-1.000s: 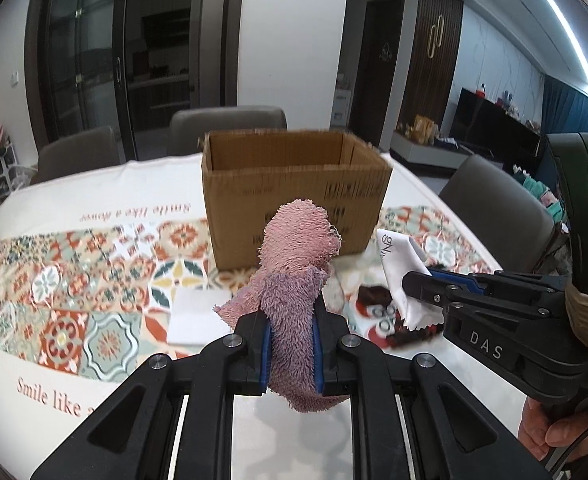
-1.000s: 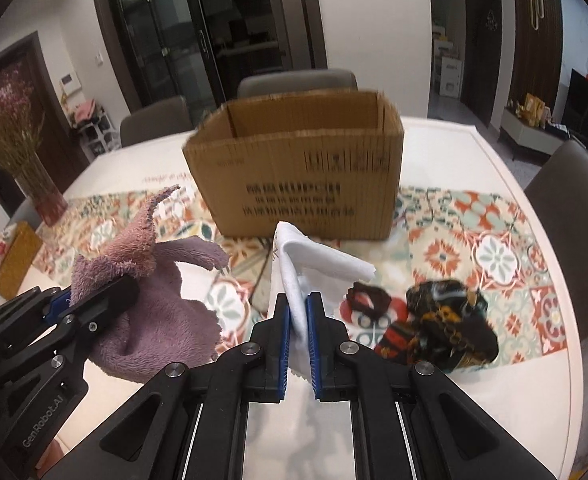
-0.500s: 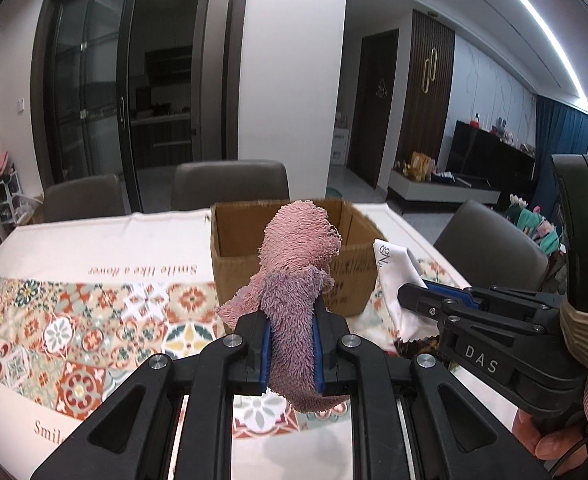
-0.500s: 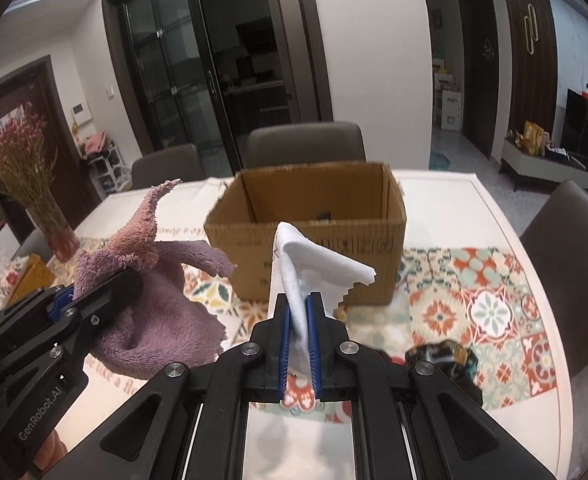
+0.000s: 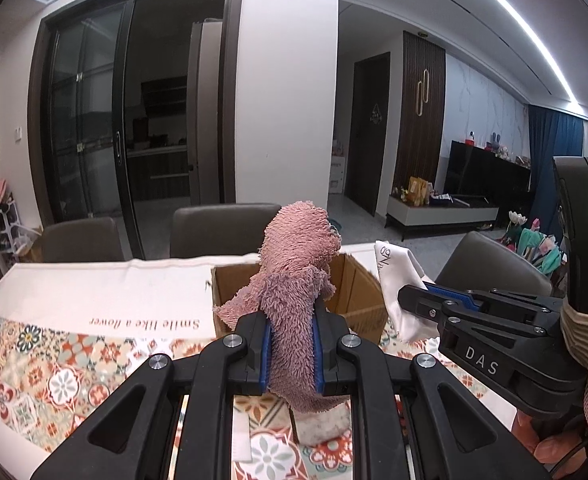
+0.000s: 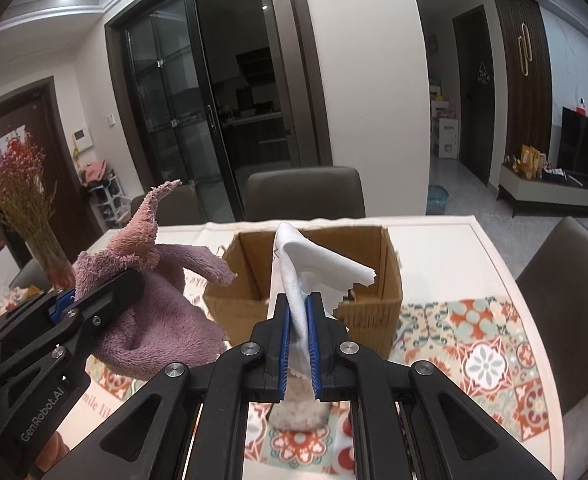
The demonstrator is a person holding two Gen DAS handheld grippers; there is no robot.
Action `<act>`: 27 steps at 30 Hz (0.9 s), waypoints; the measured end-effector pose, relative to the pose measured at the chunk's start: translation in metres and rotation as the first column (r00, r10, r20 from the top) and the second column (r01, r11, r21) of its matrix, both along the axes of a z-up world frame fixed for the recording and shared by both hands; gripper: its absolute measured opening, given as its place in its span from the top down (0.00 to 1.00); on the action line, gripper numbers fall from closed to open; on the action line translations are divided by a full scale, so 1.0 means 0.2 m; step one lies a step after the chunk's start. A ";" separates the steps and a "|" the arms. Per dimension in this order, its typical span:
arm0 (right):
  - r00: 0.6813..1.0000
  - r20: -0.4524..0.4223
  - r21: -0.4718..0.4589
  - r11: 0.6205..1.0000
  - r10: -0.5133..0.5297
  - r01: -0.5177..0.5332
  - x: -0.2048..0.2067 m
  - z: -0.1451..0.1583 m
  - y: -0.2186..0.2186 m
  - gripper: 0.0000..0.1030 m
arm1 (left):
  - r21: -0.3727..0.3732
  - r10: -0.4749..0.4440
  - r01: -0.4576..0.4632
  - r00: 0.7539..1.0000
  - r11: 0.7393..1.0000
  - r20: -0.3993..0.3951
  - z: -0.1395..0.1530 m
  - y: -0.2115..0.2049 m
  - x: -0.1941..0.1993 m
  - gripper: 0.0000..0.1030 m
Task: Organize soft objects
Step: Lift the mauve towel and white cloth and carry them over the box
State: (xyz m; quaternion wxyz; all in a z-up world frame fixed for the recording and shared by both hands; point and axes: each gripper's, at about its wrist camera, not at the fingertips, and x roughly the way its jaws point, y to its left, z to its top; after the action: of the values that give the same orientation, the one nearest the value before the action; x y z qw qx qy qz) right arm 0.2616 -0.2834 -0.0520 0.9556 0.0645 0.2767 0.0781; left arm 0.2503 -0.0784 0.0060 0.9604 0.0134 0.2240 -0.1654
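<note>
My left gripper (image 5: 290, 326) is shut on a fuzzy pink-purple towel (image 5: 296, 276), held up in the air just before an open cardboard box (image 5: 354, 292). In the right wrist view the towel (image 6: 153, 300) hangs from the left gripper (image 6: 101, 300) at the left. My right gripper (image 6: 298, 312) is shut on a white cloth (image 6: 306, 264), held up in front of the box (image 6: 378, 280). The white cloth (image 5: 400, 292) and right gripper (image 5: 418, 300) show at the right of the left wrist view.
The box stands on a table with a patterned tile runner (image 6: 482, 356) and white cloth (image 5: 93, 288). A pale lump (image 6: 302, 412) lies below my right gripper. A vase of dried flowers (image 6: 33, 232) stands at the far left. Chairs (image 6: 306, 192) ring the table.
Both grippers have risen and moved toward the box, each still holding its cloth. The box's open top now shows from above. The dark fabric at the right has left view.
</note>
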 end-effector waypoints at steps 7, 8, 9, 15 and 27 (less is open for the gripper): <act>1.000 0.025 -0.010 1.000 -0.009 0.009 0.12 0.04 -0.02 0.91 | -0.001 -0.007 0.007 0.999 1.000 0.033 0.06 -0.03 0.10 0.84; 1.000 0.029 -0.013 1.000 -0.010 0.011 0.14 0.05 -0.02 0.91 | 0.000 -0.011 0.011 0.999 1.000 0.038 0.06 -0.03 0.12 0.84; 0.999 0.032 -0.016 1.000 -0.012 0.012 0.16 0.06 -0.02 0.91 | 0.002 -0.014 0.014 0.999 1.000 0.042 0.07 -0.04 0.14 0.84; 0.999 0.047 -0.040 0.999 -0.015 0.017 0.26 0.09 -0.04 0.91 | 0.008 -0.022 0.021 0.998 1.000 0.057 0.10 -0.07 0.26 0.84; 1.000 -0.009 -0.092 0.996 -0.017 0.016 0.50 0.03 -0.05 0.91 | 0.039 -0.029 0.029 0.999 0.999 0.012 0.02 -0.12 0.50 0.84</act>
State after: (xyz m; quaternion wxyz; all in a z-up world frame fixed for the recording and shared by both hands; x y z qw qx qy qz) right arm 0.3625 -0.2941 -0.0462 0.9568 0.0231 0.2842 0.0571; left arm 0.3509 -0.1032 0.0106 0.9589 0.0364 0.2207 -0.1748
